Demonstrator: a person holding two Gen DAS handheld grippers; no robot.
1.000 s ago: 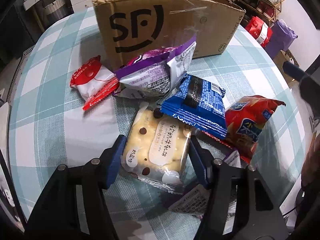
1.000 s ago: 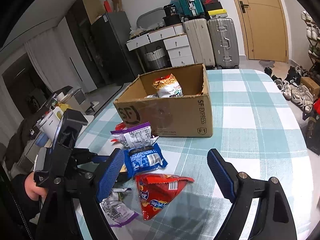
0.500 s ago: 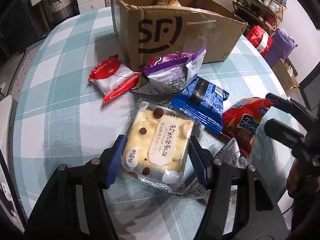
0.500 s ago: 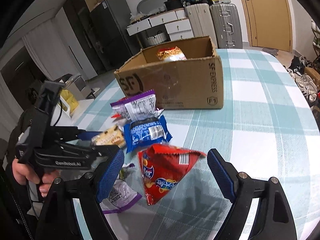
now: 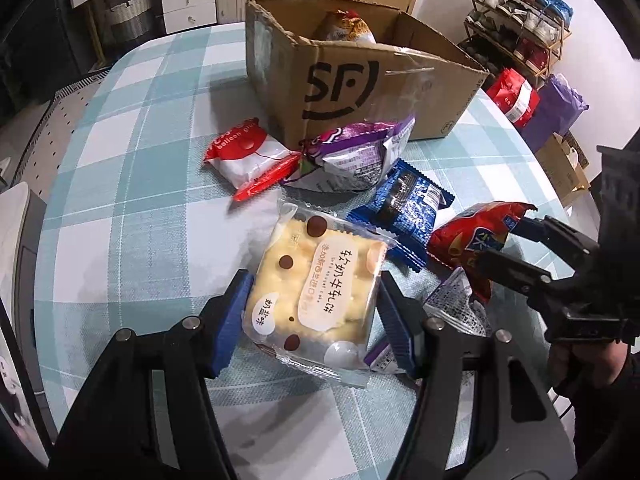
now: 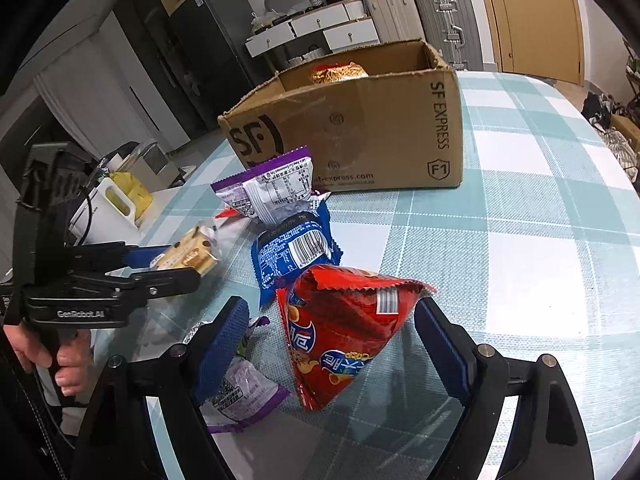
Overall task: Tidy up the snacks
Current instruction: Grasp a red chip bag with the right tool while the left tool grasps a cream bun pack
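Note:
My left gripper (image 5: 314,320) is shut on a cream cracker packet (image 5: 316,284) with brown dots, held a little off the table; both show in the right wrist view (image 6: 188,256). My right gripper (image 6: 332,344) is open, its jaws on either side of a red chip bag (image 6: 344,336), also in the left wrist view (image 5: 472,240). A blue packet (image 6: 294,252), a purple-and-white packet (image 6: 272,192) and a red-and-white packet (image 5: 244,152) lie before the open SF cardboard box (image 6: 360,136), which holds an orange snack bag (image 5: 344,28).
A small purple-edged wrapper (image 6: 236,392) lies by my right gripper's left finger. The round table has a teal checked cloth (image 6: 540,240). A white jug (image 6: 108,208) stands at the left table edge. Suitcases, drawers and a shoe rack stand beyond.
My left gripper has lifted the cracker packet and drawn it back slightly. My right gripper has moved forward and down until its jaws flank the red chip bag.

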